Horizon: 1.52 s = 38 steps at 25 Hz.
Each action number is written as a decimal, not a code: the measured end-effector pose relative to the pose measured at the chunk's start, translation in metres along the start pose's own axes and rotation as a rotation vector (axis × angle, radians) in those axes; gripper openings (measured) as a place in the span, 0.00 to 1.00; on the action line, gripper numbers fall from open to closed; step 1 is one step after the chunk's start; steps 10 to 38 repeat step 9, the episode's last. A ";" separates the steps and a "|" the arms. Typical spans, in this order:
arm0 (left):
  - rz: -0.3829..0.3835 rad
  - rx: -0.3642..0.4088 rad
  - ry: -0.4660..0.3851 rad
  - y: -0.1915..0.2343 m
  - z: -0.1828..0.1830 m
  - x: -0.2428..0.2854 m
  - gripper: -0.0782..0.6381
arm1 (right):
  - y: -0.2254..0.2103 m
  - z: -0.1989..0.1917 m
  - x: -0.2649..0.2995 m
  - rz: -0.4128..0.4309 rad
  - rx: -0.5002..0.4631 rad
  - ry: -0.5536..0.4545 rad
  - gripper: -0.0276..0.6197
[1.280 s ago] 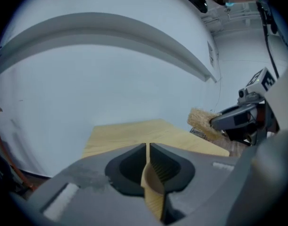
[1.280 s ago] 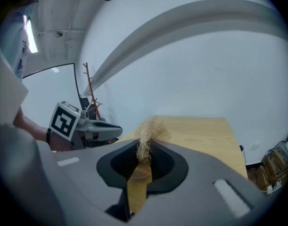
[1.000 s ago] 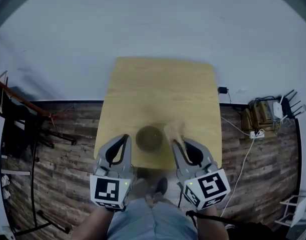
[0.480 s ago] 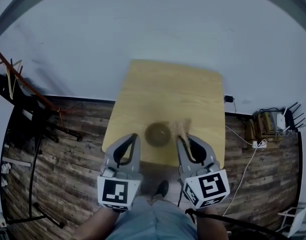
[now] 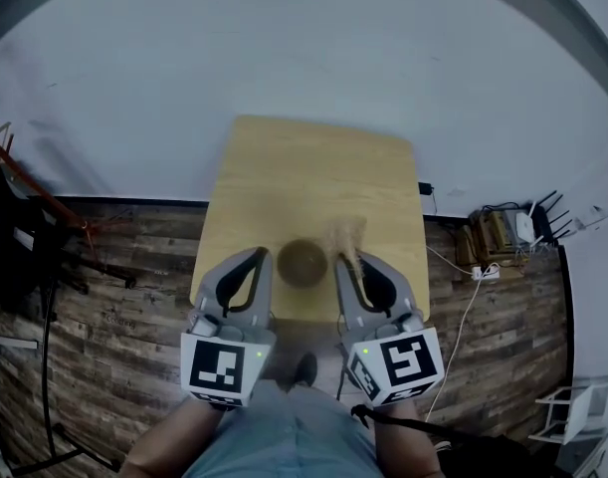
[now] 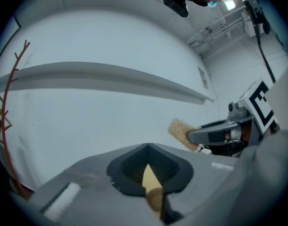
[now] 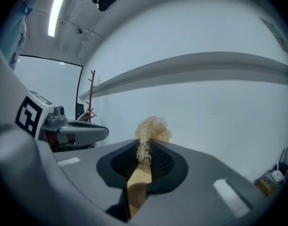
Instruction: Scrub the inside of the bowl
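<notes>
The right gripper [image 5: 341, 265] is clamping a scrubber [image 5: 345, 235], a pale tuft of coarse fibre. Its jaws are pinched together on the lower strands while the bushy end is sticking out past the tips. In the right gripper view the tuft [image 7: 152, 127] is rising straight out of the closed tips [image 7: 144, 142], so its long axis is running along the jaws and away from the person.

The left gripper [image 5: 259, 254] is hanging beside it with its jaws together and nothing between them. Its own view is showing the tips [image 6: 147, 146] meeting on empty air.

The bowl [image 5: 303, 263], round and dark brown, is sitting near the front edge of the table [image 5: 313, 167], between the two grippers and close to both. From the tuft it is lying just to the left, with the fibres hanging beside its right rim, not over the hollow.

Both grippers seem to be held level above the table, since their cameras are looking at the wall. I'd say the scrubbing is not yet under way. The right gripper needs to swing the tuft a little left and tip it down into the bowl. The left gripper is near enough to steady the rim.
</notes>
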<state>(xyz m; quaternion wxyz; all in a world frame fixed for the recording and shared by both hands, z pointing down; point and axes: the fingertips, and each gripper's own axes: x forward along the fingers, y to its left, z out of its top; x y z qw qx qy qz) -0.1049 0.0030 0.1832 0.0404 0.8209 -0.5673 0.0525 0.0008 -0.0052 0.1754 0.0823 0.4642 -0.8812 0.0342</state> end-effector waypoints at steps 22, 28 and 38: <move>-0.036 -0.014 -0.035 0.019 0.004 -0.003 0.14 | 0.011 0.006 0.007 -0.033 -0.036 0.002 0.11; -0.036 -0.014 -0.035 0.019 0.004 -0.003 0.14 | 0.011 0.006 0.007 -0.033 -0.036 0.002 0.11; -0.036 -0.014 -0.035 0.019 0.004 -0.003 0.14 | 0.011 0.006 0.007 -0.033 -0.036 0.002 0.11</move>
